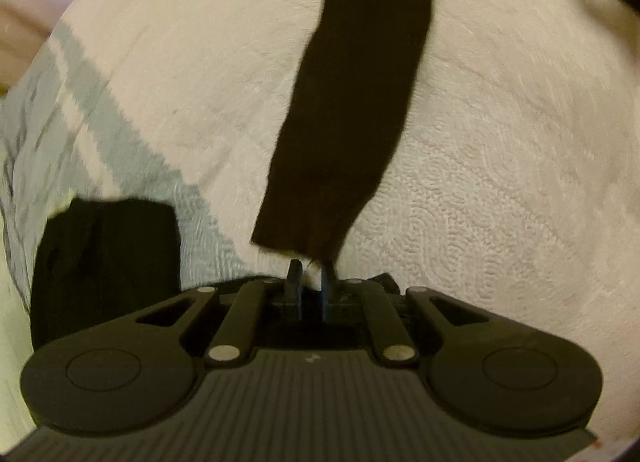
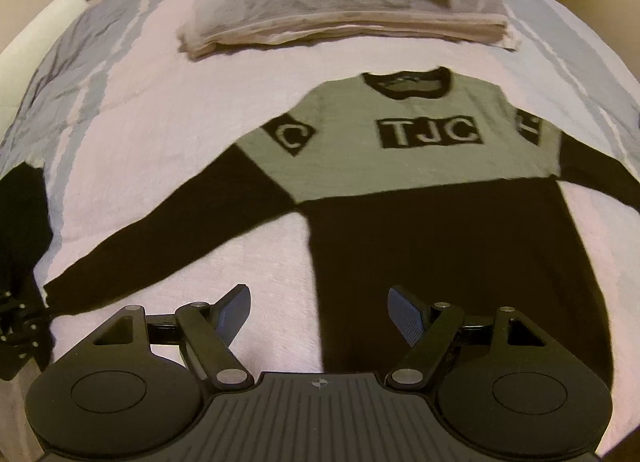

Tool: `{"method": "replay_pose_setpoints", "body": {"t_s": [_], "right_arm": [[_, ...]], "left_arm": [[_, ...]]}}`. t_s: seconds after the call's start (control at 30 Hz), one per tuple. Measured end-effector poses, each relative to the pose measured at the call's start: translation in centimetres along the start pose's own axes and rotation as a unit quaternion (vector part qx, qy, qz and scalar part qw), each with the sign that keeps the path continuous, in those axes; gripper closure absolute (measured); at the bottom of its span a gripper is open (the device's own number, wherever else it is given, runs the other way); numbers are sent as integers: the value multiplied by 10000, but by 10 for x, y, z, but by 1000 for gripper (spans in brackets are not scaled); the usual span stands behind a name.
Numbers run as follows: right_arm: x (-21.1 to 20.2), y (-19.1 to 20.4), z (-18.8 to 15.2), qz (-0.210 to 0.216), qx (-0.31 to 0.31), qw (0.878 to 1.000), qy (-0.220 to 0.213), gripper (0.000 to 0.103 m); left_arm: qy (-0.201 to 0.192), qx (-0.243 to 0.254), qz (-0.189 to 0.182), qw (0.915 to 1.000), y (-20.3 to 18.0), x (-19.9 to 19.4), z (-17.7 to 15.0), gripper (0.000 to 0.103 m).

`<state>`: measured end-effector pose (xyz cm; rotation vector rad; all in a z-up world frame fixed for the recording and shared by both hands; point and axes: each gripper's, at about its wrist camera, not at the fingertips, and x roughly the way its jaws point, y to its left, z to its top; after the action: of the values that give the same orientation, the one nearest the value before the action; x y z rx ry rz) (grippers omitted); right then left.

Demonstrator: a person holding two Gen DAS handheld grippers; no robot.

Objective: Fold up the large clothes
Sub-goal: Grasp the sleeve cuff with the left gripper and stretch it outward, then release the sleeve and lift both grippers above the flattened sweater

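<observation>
— Where's the sweater [image 2: 420, 198]?

— Flat on the bed cover [image 2: 224, 102], front up, collar toward the far edge where the folded bedding stack [image 2: 344, 10] sits. Grey-green chest, black body and sleeves, "TJC" across the front. Both sleeves spread outward. The hem comes down to the near edge, under my right gripper [image 2: 319, 312].

— Your right jaws?

— Released, spread wide, hanging over the hem's left corner. Nothing between them. One finger is over bare cover, the other over black knit.

— And the left?

— My left gripper [image 1: 311, 271] is nearly closed at the cuff of the left sleeve [image 1: 352, 102]. The fingertips meet the cuff's edge, but blur hides whether fabric is pinched; I cannot tell.

— Room to work?

— Bare cover on both sides of that sleeve. A dark shape [image 1: 104, 262] lies near the bed's left edge, apart from the cuff. Open cover also between sleeve and body.
</observation>
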<state>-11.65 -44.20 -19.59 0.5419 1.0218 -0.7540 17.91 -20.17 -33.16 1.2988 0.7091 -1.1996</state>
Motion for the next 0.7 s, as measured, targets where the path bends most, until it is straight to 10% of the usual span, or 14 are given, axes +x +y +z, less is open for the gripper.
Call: {"method": "replay_pose_setpoints", "body": {"t_s": [0.27, 0.7], "right_arm": [[-43, -78, -4, -333, 1007, 9938, -327, 30], [-81, -315, -27, -717, 2154, 9702, -845, 30]], "left_arm": [[-161, -1043, -283, 9940, 6, -51, 25, 90], [-756, -1862, -661, 9774, -83, -127, 181, 81]]}}
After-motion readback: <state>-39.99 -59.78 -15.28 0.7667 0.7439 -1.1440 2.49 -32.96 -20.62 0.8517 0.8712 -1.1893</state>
